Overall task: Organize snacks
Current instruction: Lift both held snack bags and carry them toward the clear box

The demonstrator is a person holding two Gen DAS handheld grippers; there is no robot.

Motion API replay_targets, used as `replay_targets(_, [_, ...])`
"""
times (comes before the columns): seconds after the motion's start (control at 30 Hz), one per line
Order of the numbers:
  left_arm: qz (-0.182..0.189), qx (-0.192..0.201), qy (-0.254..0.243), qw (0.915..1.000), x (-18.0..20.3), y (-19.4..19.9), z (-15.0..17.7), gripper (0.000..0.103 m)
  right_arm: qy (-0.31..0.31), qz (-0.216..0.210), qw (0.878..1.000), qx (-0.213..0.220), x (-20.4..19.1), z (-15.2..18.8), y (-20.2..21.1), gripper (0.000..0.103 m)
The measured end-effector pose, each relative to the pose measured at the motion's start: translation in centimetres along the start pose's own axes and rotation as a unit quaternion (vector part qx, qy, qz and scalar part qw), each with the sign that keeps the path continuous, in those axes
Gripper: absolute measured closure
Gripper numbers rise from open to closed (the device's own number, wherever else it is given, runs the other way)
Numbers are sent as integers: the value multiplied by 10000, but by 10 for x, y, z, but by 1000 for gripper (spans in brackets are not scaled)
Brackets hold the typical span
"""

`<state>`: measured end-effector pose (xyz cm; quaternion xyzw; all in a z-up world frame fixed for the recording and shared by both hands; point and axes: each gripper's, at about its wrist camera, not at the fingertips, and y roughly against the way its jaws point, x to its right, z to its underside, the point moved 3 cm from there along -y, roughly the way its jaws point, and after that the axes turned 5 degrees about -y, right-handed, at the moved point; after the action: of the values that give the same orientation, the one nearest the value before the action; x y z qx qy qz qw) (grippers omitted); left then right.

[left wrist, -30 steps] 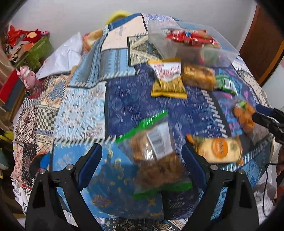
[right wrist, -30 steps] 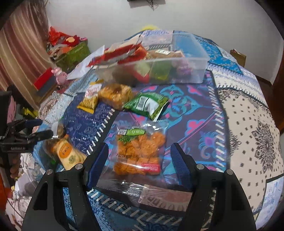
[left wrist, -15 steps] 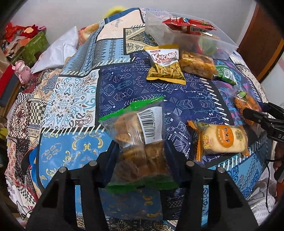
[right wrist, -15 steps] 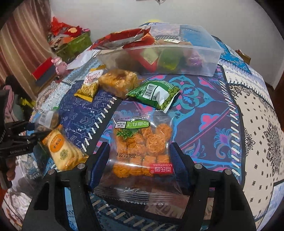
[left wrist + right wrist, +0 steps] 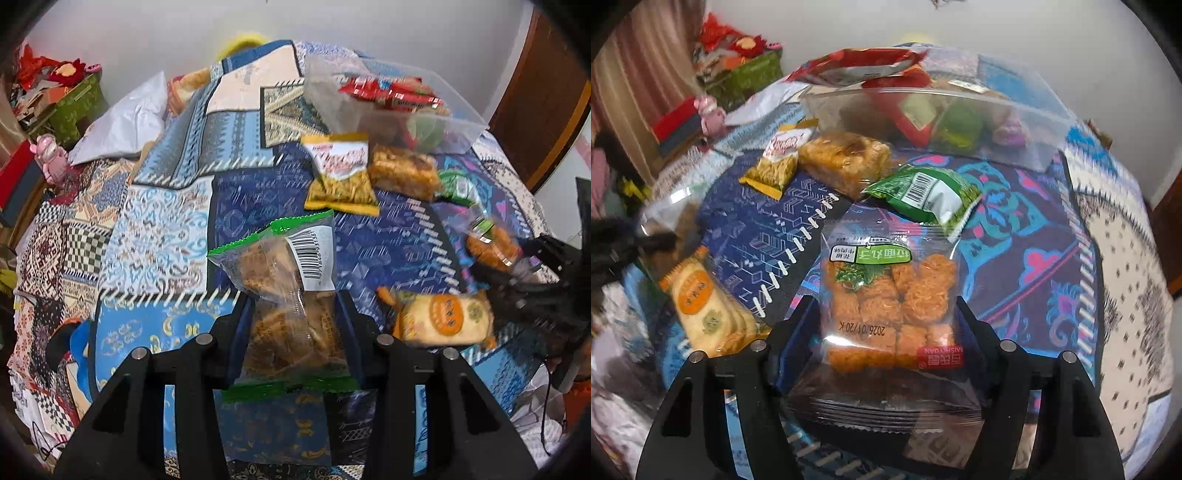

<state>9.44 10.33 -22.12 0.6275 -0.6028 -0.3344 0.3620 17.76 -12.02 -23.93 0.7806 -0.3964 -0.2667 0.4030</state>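
- Your left gripper (image 5: 293,325) is clamped on the brown bag (image 5: 286,295), jaws pressing both sides near its lower half, barcode end sticking up free.
- Your right gripper (image 5: 886,332) is closed on the orange bag (image 5: 890,306), pinching it low, label end forward; the clear wrapper bulges below the jaws.
- Both bags look lifted off the quilt (image 5: 155,221), so judge the squeeze: firm enough to hold slick film, gentle enough not to crush what's inside.
- Keep each bag level as you carry; the free tops will flop if you tilt hard.
- Just beside you on the quilt lies the biscuit pack (image 5: 705,310), between the two grippers, so swing wide of it.
- Further on sit the yellow pack (image 5: 341,173), the cake block (image 5: 846,158) and the green pack (image 5: 923,194), all near the tub's front wall.
- At the back stands the tub (image 5: 1027,140), already holding red packs and more.
- That tub looks like your target: come in over the rim, one hand at a time, and release low so nothing spills out.
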Motion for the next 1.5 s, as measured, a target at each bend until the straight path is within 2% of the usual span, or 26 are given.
replay_targets(0.13, [59, 166, -97, 9998, 6, 8, -16, 61, -28, -22, 10000, 80, 3, 1, 4, 48])
replay_targets(0.23, [158, 288, -150, 9993, 13, 12, -33, 69, -101, -31, 9999, 137, 6, 0, 8, 49])
replay_targets(0.33, [304, 368, -214, 9986, 22, 13, -51, 69, -226, -62, 9994, 265, 13, -1, 16, 50])
replay_targets(0.47, [160, 367, -383, 9985, 26, 9, -60, 69, -388, -193, 9985, 338, 21, -4, 23, 50])
replay_targets(0.53, [-36, 383, -385, 9985, 21, 10, -59, 68, -401, -205, 9982, 390, 24, -4, 26, 50])
replay_targets(0.6, [-134, 338, -329, 9988, 11, 11, -54, 63, -453, -253, 9978, 412, 28, -3, 29, 50])
replay_targets(0.67, [-233, 275, -223, 9991, -1, 11, -48, 43, -537, -343, 9971, 408, 31, -3, 29, 50])
replay_targets(0.73, [-191, 154, -76, 9997, -16, 8, -37, 41, -645, -439, 9961, 410, 34, -4, 29, 50])
replay_targets(0.87, [64, -422, 224, 9988, -35, -14, -9, 41, -848, -599, 9940, 351, 39, -4, 24, 50])
replay_targets(0.97, [113, -661, 276, 9974, -37, -33, 8, 41, -910, -617, 9934, 331, 41, -4, 23, 50])
replay_targets(1.13, [109, -397, 313, 9987, -30, -42, 8, 39, -926, -578, 9935, 314, 42, -4, 25, 49])
replay_targets(1.37, [74, -4, 534, 9985, -37, -43, -2, 53, -1010, -567, 9926, 373, 47, -3, 31, 49])
replay_targets(1.5, [-40, 34, 466, 9989, -34, -36, -5, 55, -1043, -555, 9921, 424, 51, -5, 34, 49])
